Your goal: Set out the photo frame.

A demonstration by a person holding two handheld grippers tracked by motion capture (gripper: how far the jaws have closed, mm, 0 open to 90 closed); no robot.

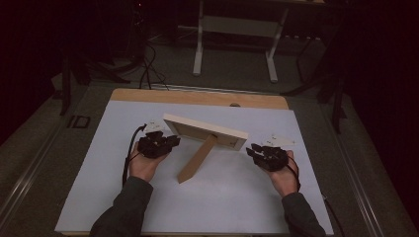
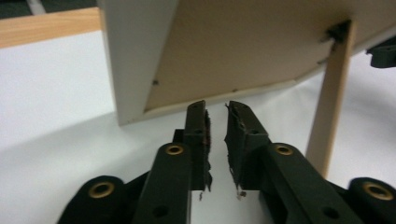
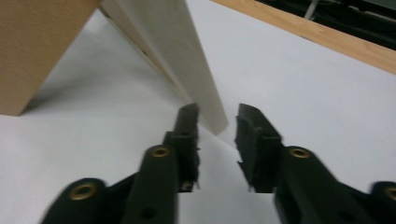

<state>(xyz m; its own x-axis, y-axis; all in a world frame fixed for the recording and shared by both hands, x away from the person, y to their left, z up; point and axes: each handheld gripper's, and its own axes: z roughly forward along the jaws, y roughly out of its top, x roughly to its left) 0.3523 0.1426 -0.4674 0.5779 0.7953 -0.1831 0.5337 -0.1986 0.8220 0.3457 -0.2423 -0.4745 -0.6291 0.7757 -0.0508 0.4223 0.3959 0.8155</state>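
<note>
At centre of the high view, on a white rectangular mat (image 1: 118, 197): pale wooden picture frame (image 1: 205, 131), standing propped on its light wooden easel strut (image 1: 197, 159), brown backing board toward the bottom of the frame. Long axis running from left centre to right centre, right end slightly lower; strut slanting down toward lower centre.

Left of the frame: left gripper (image 1: 165, 141) in a hand, black jaws narrowed to a slim gap, empty, tips just beside the frame's left end; in the left gripper view (image 2: 217, 109), pointing at the frame's lower edge, not touching.

Right of the frame: right gripper (image 1: 254, 149), jaws a little wider, holding nothing; in the right gripper view (image 3: 218, 114), the frame's white corner near the gap, contact unclear.

Beyond: wooden tabletop (image 1: 197, 97), grey floor, white table legs (image 1: 198, 44), dark room.
</note>
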